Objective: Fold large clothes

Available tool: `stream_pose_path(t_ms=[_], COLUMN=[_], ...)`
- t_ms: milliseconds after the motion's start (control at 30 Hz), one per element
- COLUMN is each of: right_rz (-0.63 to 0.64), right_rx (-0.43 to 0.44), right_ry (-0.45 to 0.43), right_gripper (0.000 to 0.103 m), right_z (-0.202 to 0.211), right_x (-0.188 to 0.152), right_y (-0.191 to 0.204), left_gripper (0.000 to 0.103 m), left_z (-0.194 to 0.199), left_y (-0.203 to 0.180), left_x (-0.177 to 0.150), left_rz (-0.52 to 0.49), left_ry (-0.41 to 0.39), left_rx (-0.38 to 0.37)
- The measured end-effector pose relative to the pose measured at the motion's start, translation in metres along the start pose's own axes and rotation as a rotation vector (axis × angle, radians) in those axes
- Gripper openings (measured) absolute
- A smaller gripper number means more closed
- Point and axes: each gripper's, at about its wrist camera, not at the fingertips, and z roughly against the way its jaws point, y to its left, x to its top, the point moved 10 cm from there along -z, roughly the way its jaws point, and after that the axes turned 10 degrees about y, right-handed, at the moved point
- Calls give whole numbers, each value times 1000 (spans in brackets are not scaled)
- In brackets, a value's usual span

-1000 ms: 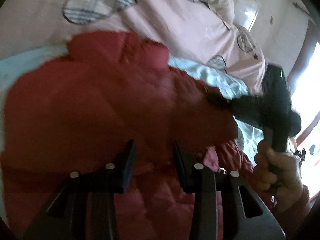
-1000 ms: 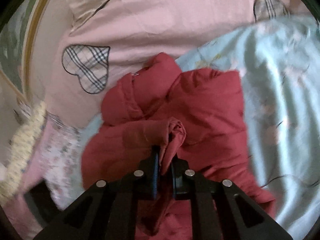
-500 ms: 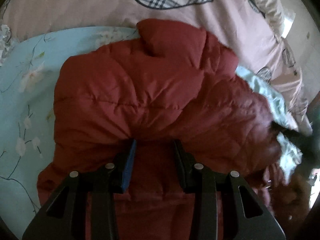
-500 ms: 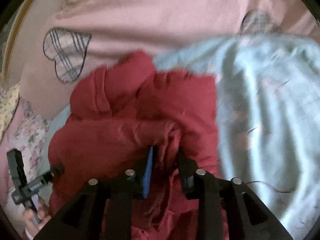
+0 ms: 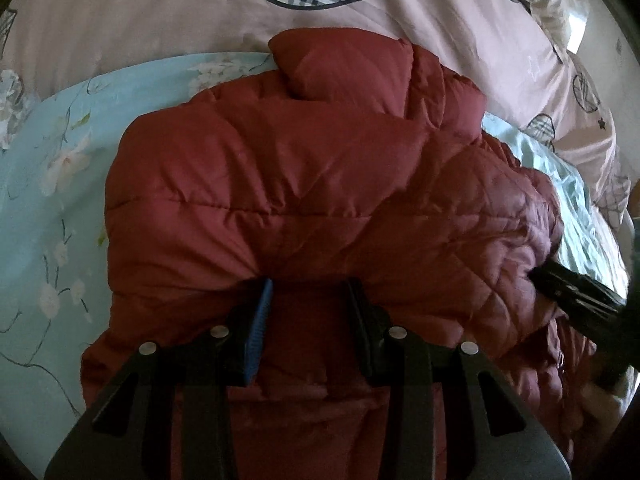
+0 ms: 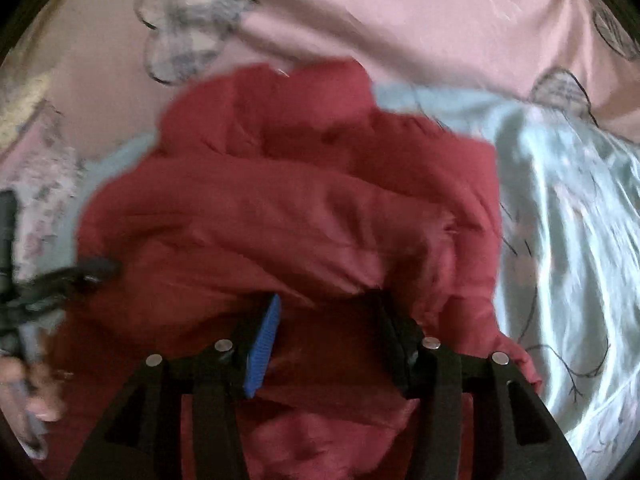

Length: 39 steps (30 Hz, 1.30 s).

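Observation:
A dark red quilted puffer jacket (image 5: 280, 184) lies bunched on the bed, its collar toward the pink duvet. My left gripper (image 5: 308, 284) is open just above the jacket's near fold, holding nothing. The jacket also fills the right wrist view (image 6: 300, 208), which is blurred. My right gripper (image 6: 328, 300) is open over the jacket, with no cloth between its fingers. The right gripper's fingers (image 5: 576, 292) touch the jacket's right side in the left wrist view. The left gripper (image 6: 80, 274) shows at the jacket's left edge in the right wrist view.
A pale blue floral sheet (image 5: 52, 184) lies under the jacket and spreads to the right (image 6: 568, 240). A pink duvet with plaid hearts (image 5: 160, 12) lies behind it. A floral pillow (image 6: 36, 184) sits at the left.
My right gripper has opened and let go of the red fold it was pinching. The left gripper has moved in lower over the jacket and stays open.

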Motion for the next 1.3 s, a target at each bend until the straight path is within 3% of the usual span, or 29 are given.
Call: stream_pose_path(t_ms=[200, 367, 767, 1067, 1167, 1300], right_rz=[11, 6, -15, -78, -89, -96], right_rx=[-22, -15, 22, 105, 124, 151], right_ry=[14, 15, 15, 2, 2, 13], right_gripper=[48, 48, 50, 54, 60, 61], right_z=[-5, -6, -7, 36, 57, 79], right_x=[0, 0, 3, -6, -20, -43], right_y=[-3, -1, -3, -2, -3, -3], left_gripper=[35, 35, 35, 35, 39, 39], left_z=[29, 9, 1, 30, 50, 63], left_y=[12, 21, 20, 23, 26, 38], left_x=[-2, -8, -11, -23, -38, -66], left_rz=[27, 28, 37, 36, 32, 57], left_ry=[-59, 3, 11, 14, -9, 3], left_rx=[-46, -44, -39, -10, -3, 1])
